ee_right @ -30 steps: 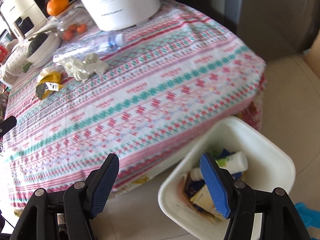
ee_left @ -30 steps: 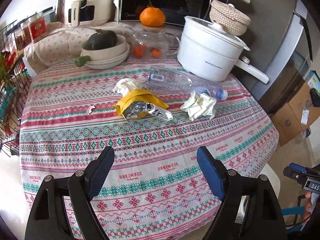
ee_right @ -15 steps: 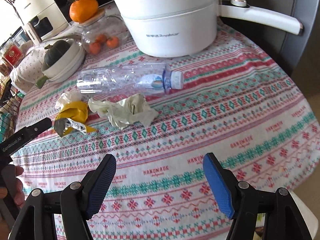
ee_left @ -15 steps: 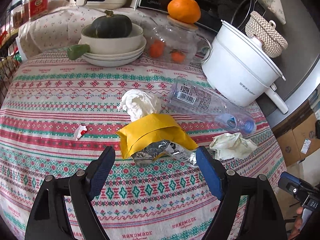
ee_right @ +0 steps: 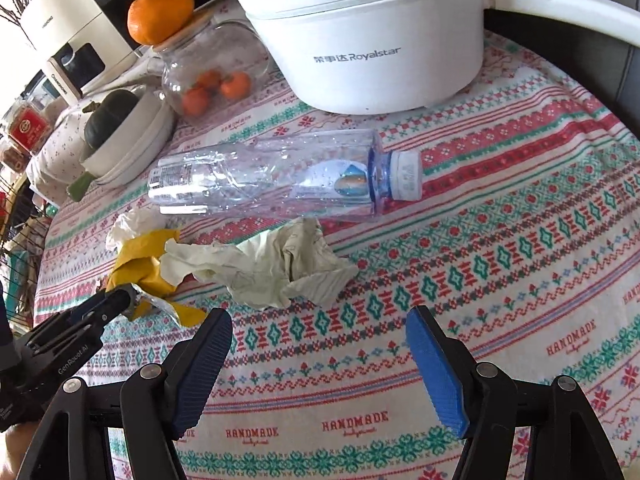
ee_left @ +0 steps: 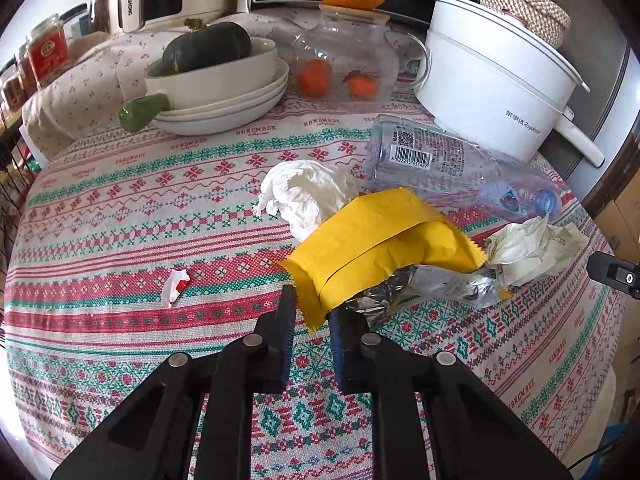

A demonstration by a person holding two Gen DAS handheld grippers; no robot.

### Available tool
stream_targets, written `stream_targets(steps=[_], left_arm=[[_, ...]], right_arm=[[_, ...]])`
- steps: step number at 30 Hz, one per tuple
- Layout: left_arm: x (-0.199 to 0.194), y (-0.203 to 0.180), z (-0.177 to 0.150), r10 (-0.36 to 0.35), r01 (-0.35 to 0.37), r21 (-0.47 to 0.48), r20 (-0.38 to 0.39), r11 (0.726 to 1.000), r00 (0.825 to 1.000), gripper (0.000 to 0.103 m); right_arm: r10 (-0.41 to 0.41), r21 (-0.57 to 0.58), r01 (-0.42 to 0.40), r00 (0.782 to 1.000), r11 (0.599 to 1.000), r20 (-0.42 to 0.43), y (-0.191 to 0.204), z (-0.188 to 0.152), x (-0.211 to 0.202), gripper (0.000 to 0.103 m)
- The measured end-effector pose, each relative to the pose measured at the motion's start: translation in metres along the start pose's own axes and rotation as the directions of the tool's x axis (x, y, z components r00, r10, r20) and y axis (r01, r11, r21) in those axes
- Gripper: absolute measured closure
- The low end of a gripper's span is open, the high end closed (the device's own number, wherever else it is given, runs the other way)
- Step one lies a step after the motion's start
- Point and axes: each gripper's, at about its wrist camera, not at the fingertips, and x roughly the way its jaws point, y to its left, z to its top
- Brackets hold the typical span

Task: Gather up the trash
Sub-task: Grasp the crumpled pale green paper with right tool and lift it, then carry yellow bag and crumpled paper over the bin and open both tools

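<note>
Left gripper [ee_left: 312, 304] pinched on near corner of crumpled yellow foil-lined snack wrapper [ee_left: 380, 248], lying mid-table on patterned red-green tablecloth [ee_left: 120, 240]. Right gripper [ee_right: 320, 344] spread wide, nothing between fingers, hovering just short of crumpled pale paper wad [ee_right: 272, 268]. Empty clear plastic bottle [ee_right: 272, 176] on its side behind the wad, cap toward white electric pot [ee_right: 368, 40]. White tissue ball [ee_left: 304, 192] touching wrapper's far edge. Small red-white scrap [ee_left: 175, 286] apart, left of wrapper.
</note>
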Motion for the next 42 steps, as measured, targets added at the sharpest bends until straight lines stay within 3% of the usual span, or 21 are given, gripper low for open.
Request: stream_targets(steps=[12,14,16,18,19,20,23,30,42], left_arm=[[-0.013,0.006,-0.012,0.021,-0.022,-0.024,-0.066,0.999,0.998,0.093],[-0.015,0.007,-0.016,0.027,-0.027,-0.007,-0.079,1.000,0.997,0.094],[-0.019,0.009,-0.018,0.028,-0.028,-0.006,-0.083,1.000,0.996,0.094],[-0.024,0.013,-0.018,0.020,-0.022,-0.022,-0.084,1.000,0.996,0.094],[-0.026,0.014,-0.018,0.017,-0.020,-0.030,-0.084,0.999,0.996,0.094],[-0.028,0.015,-0.018,0.016,-0.019,-0.034,-0.084,0.999,0.996,0.094],[-0.036,0.013,-0.018,0.017,-0.020,-0.036,-0.082,0.999,0.996,0.094],[-0.073,-0.008,-0.018,0.000,0.000,0.001,-0.046,1.000,0.999,0.094],[-0.140,-0.073,-0.036,-0.096,0.095,0.071,0.008,0.993,0.995,0.094]], right_arm=[[0.069,-0.024,-0.068,0.997,0.997,0.046,0.025,0.008,0.046,0.028],[0.085,-0.026,-0.083,0.996,0.996,0.041,0.026,0.008,0.057,0.034],[0.058,-0.055,-0.057,0.998,0.997,0.030,0.027,0.006,0.066,0.053],[0.062,-0.062,-0.059,0.997,0.996,0.049,0.023,0.005,0.065,0.060],[0.075,-0.056,-0.072,0.996,0.996,0.054,0.020,0.006,0.064,0.074],[0.079,-0.049,-0.077,0.995,0.996,0.055,0.017,0.007,0.062,0.080],[0.094,-0.048,-0.091,0.994,0.995,0.049,0.012,0.006,0.056,0.087],[0.068,-0.119,-0.061,0.996,0.991,0.059,0.015,-0.002,0.017,0.090],[-0.013,-0.149,0.034,0.990,0.988,0.137,-0.010,-0.035,-0.100,0.090]])
